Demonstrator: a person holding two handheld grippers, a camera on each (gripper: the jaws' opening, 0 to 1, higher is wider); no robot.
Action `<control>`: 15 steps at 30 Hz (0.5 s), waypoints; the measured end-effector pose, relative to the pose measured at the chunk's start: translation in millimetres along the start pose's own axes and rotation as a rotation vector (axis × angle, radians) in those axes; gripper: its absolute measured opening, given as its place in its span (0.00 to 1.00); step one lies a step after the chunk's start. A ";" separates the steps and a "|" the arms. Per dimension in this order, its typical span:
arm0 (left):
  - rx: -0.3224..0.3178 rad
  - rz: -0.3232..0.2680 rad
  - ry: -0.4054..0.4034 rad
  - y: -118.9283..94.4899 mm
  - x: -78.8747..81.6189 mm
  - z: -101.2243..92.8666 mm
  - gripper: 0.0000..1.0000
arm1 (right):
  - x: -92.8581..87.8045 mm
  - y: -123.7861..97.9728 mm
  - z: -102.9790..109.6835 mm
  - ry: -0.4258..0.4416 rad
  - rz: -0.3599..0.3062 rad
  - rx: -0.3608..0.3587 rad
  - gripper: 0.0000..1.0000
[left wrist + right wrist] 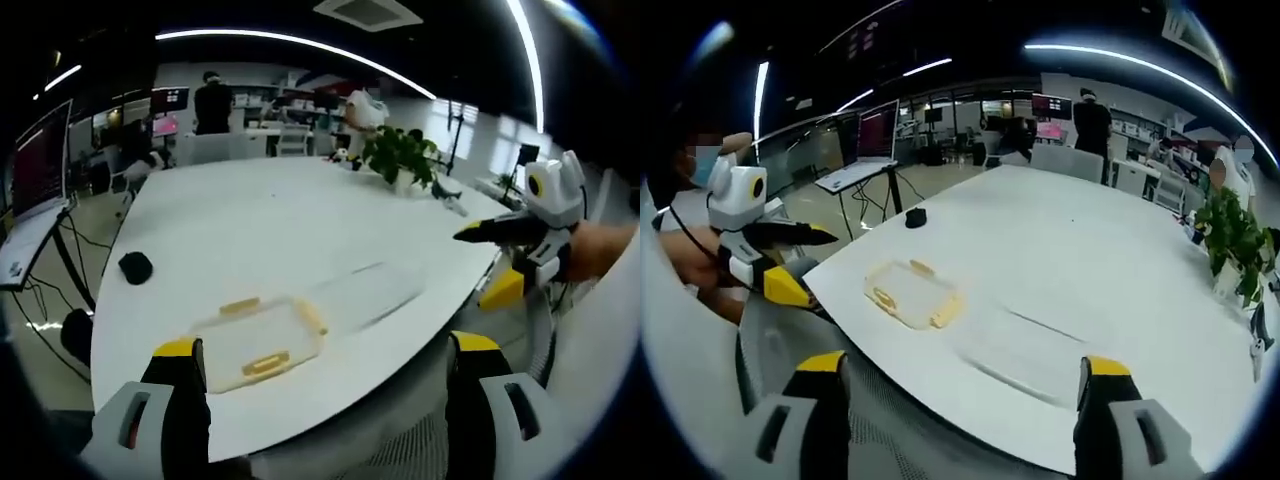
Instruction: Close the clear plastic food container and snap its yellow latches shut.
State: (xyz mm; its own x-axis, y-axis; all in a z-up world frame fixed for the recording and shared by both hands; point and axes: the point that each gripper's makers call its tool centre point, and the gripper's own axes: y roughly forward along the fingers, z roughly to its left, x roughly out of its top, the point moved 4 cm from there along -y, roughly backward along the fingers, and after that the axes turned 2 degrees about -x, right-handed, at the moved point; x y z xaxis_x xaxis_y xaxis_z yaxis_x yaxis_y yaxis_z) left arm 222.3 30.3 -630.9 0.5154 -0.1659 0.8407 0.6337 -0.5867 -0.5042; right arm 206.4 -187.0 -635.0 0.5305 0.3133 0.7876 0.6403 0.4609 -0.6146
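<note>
A clear plastic food container (262, 342) with yellow latches (266, 366) lies on the white table (260, 220) near its front edge. Its clear lid (365, 290) lies swung open flat beside it. My left gripper (327, 348) is open and hovers short of the table edge, apart from the container. In the right gripper view the container (912, 295) and its lid (1032, 342) lie ahead of my open right gripper (962, 365), which holds nothing. The left gripper (790, 250) shows at the left, off the table; the right gripper (505, 232) shows at the right, held by a hand (600, 250).
A black mouse (135, 267) rests at the table's left side. A potted plant (400, 155) stands at the far edge. A mesh chair back (400, 445) is below the grippers. A laptop on a stand (875, 140) is beyond the table. People stand at the back (212, 100).
</note>
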 end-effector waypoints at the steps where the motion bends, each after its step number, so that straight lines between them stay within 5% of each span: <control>1: 0.002 -0.001 0.000 -0.2 0.2 0.9 0.99 | 0.2 1.1 -0.5 -0.004 0.001 -0.001 0.93; 15: -0.053 0.014 0.079 -0.2 2.9 12.6 0.95 | 8.0 16.2 5.4 -0.081 0.013 0.041 0.90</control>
State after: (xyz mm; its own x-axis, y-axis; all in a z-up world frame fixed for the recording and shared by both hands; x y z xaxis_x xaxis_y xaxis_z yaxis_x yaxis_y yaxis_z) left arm 230.8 39.9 -630.8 0.4757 -0.2346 0.8478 0.5943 -0.6248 -0.5064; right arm 218.0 -172.6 -638.4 0.4904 0.3849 0.7819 0.6096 0.4897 -0.6234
